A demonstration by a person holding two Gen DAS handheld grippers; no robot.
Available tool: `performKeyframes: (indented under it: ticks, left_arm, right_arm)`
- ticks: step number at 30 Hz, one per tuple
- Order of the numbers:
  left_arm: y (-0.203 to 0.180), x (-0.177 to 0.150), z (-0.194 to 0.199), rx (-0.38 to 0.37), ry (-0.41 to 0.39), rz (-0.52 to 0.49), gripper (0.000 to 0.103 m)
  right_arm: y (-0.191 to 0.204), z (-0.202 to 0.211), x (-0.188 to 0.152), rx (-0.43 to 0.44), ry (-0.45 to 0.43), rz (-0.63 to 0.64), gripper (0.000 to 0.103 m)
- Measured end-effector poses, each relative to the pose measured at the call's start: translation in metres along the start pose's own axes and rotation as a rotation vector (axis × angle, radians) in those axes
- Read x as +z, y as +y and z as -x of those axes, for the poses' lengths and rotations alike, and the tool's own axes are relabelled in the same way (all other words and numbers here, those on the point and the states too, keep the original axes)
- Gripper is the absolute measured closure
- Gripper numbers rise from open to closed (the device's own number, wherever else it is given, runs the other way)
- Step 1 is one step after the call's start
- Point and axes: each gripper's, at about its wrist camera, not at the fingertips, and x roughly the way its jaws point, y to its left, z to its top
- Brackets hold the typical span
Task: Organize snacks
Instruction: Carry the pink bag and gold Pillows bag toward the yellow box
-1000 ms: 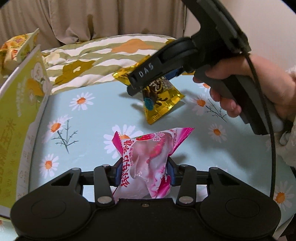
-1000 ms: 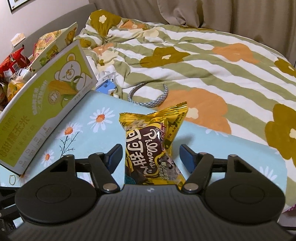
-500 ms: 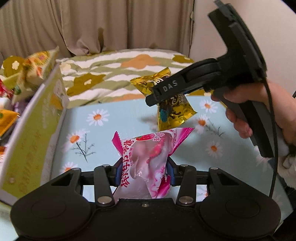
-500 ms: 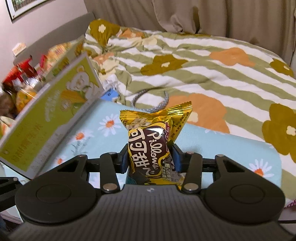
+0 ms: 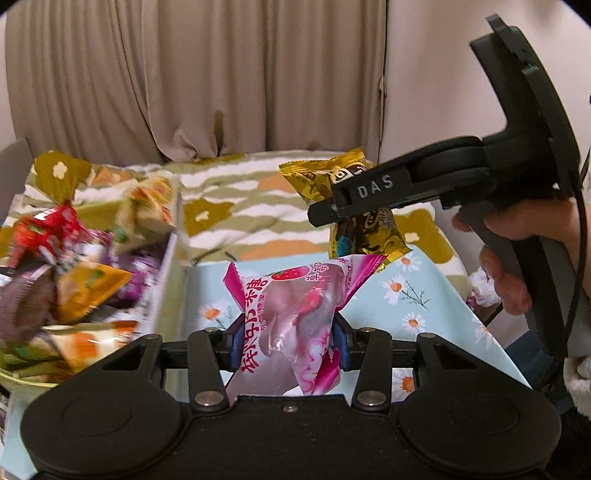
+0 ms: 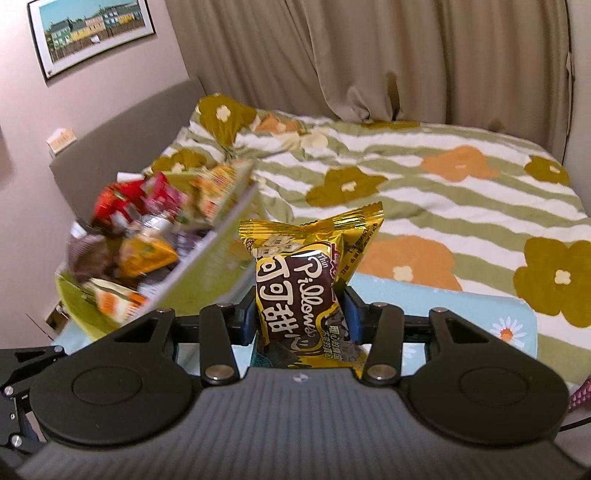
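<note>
- The left gripper (image 5: 286, 341) clamps a pink strawberry candy packet (image 5: 291, 314), held up above the daisy-print cloth (image 5: 413, 295).
- The right gripper (image 6: 297, 317) pinches a gold cocoa snack pack (image 6: 306, 280) beside the green snack box (image 6: 207, 269).

curtain (image 6: 424, 62) hanging closed behind the bed | quilt (image 6: 424, 192) lying spread, striped green and white with orange and olive flowers | headboard (image 6: 122, 136) standing grey against the wall | picture (image 6: 92, 29) hanging above it | daisy cloth (image 5: 413, 295) lying pale blue in front
</note>
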Motion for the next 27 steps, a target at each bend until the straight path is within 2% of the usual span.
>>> performKeyframes:
  ticks: [7,16,21,27]
  left_arm:
    - [0.038,0.006,0.045,-0.006,-0.073,0.003,0.054]
    - [0.092,0.016,0.082,0.023,-0.143,0.011,0.054]
    - [0.124,0.024,0.085,0.047,-0.153,0.014,0.054]
    - [0.158,0.038,0.064,0.093,-0.124,0.03,0.054]
  right_arm:
    - [0.057,0.029,0.01,-0.019,-0.068,0.014,0.043]
    - [0.124,0.039,0.022,-0.041,-0.125,0.035,0.043]
    - [0.155,0.034,0.031,-0.054,-0.141,0.032,0.043]
    - [0.175,0.013,0.042,-0.066,-0.121,0.026,0.043]
